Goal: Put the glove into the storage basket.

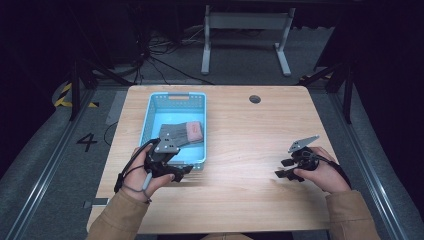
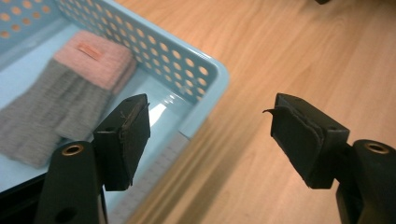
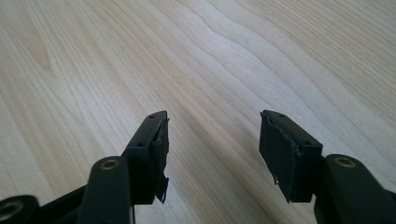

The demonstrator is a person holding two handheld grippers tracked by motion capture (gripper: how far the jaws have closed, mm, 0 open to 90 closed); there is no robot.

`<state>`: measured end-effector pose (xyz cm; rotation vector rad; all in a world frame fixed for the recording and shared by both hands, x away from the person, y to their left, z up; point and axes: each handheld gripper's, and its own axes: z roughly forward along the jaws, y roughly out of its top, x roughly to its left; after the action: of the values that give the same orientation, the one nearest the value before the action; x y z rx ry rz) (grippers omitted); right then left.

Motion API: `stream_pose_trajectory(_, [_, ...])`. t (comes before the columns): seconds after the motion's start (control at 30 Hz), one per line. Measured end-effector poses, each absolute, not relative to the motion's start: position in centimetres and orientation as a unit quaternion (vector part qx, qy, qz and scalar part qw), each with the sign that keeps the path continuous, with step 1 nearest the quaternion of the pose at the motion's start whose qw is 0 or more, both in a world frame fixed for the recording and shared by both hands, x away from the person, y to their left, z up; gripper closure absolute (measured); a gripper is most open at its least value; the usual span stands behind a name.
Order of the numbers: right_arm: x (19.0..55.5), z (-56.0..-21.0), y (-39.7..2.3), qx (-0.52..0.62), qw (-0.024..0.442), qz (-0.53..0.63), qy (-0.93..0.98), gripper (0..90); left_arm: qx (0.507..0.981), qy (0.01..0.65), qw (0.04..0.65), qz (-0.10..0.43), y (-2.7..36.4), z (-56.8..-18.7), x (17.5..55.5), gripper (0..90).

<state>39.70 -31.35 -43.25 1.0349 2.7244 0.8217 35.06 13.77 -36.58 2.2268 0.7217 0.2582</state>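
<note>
A light wooden table (image 1: 240,150) fills the middle of the high view, with a small dark round hole (image 1: 255,99) near its upper edge. Left of centre stands a light blue perforated basket (image 1: 152,107), and inside it, toward its lower half, lies a folded grey knit cloth with a pink band (image 1: 182,131) at its right end.

The left gripper (image 1: 181,172) sits at the lower left of the high view, held in the person's left hand (image 1: 145,175), just at the basket's near rim. In the left gripper view the left gripper (image 2: 210,126) has its jaws spread wide with nothing between them; one jaw stands over the basket (image 2: 205,74) corner at the left of the frame, the other over bare table at the right, and the cloth (image 2: 70,88) lies in the upper left.

The right gripper (image 1: 283,168) is at the lower right of the high view, held in the right hand (image 1: 322,172), well apart from the basket. In the right gripper view the right gripper (image 3: 212,140) is likewise released, jaws apart and empty, above bare wood grain
</note>
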Motion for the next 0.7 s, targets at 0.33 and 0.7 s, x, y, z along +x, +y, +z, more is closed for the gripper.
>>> stream_pose_trajectory(0.33, [39.9, -43.7, -31.5, 0.355, 0.062, 0.267, 0.894, 43.1, 0.867, 0.305, 0.392, 0.041, 13.8, -41.4, 33.3, 30.6])
stream_pose_trajectory(0.7, [40.0, -43.9, -31.8, 0.361, 0.068, 0.269, 0.89, 43.0, 0.88, 0.312, 0.355, 0.04, 12.6, -45.8, 33.5, 27.3])
